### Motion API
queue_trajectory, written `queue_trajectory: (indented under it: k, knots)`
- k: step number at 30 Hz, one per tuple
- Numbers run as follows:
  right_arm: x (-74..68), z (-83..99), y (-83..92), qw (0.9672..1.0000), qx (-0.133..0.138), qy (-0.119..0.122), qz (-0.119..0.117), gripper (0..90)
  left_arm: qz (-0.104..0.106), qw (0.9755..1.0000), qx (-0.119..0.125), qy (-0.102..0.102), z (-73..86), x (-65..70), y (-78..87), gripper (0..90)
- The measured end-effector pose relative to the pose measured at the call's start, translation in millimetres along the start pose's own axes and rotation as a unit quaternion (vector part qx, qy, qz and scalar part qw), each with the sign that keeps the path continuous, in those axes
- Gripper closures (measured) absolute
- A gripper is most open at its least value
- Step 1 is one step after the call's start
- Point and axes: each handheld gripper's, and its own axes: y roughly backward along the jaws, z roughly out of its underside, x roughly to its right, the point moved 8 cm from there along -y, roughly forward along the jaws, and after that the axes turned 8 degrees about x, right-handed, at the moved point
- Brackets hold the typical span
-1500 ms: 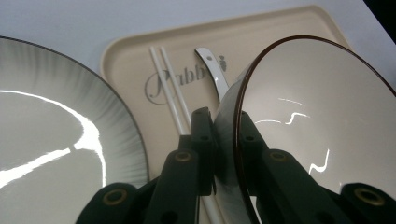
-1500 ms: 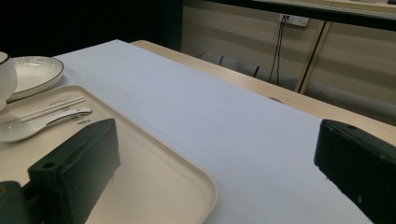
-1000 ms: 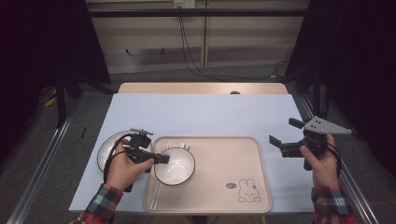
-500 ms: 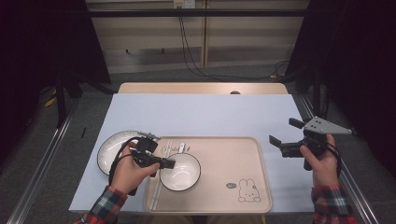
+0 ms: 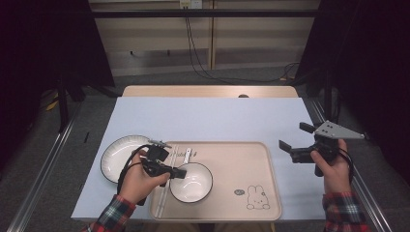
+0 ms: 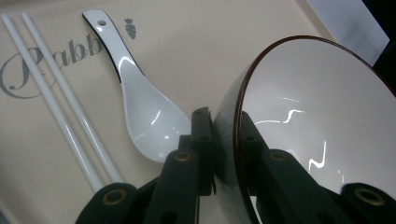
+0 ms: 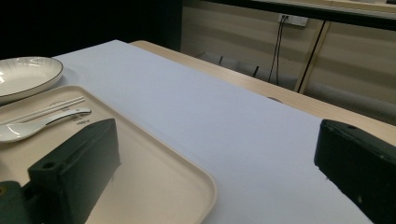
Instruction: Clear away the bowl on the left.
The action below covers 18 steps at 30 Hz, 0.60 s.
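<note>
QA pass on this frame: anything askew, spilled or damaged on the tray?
Nothing spilled or broken. The bowl is tipped up on edge over the tray, its rim clamped by the left gripper, not lying flat. Spoon and chopsticks lie tidy beside it.

High view: overhead, facing forward-down. Gripper views: close, low; both share tray (image 5: 251, 159) (image 6: 210, 51) (image 7: 154, 177).
</note>
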Motion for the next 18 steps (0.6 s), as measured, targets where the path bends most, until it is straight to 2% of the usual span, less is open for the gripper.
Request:
queue_trajectory:
  k: [1,2,9,18]
  knots:
    - [0.3,-0.1,-0.1,1.0,0.001,0.001,0.001,0.0,-0.002,1.0,0.004,0.005,0.2,0.2,-1.2,82.0]
    - [0.2,-0.1,0.0,1.0,0.001,0.001,0.001,0.0,0.0,1.0,-0.001,0.0,1.9,-0.4,-1.5,82.0]
    - [0.2,-0.2,0.1,1.0,0.001,0.001,0.001,0.0,0.0,0.9999,-0.01,-0.001,8.5,-0.8,-6.7,81.9]
    - [0.4,-0.2,0.3,1.0,0.001,0.001,0.002,0.0,-0.004,0.9999,-0.013,-0.001,12.9,-2.4,-14.5,81.8]
